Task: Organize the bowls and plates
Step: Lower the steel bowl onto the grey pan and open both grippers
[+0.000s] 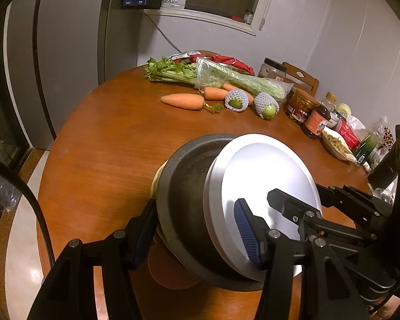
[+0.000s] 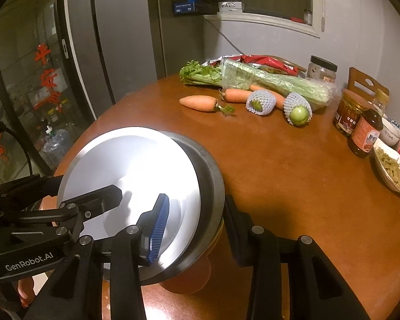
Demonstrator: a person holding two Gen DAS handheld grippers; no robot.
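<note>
Left gripper (image 1: pixel 197 229) clamped across tilted stack of plates and bowls (image 1: pixel 226 202), part-open; right gripper (image 2: pixel 197 226) likewise grips same stack from opposite side. Beyond fingertips on table (image 1: pixel 114 144): carrots (image 1: pixel 182 101), netted fruit (image 1: pixel 265 105), celery (image 1: pixel 226 77); jars (image 1: pixel 302 105) right.

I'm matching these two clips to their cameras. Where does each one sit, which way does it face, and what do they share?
Left wrist view: sits on the left tool, looking forward and down over the round table; its own fingers straddle a tilted stack of dishes, and the right tool reaches in from the right.
Right wrist view: sits on the right tool, facing likewise; the left tool enters from the left.
Shared: the stack, carrots, celery, jars.
</note>
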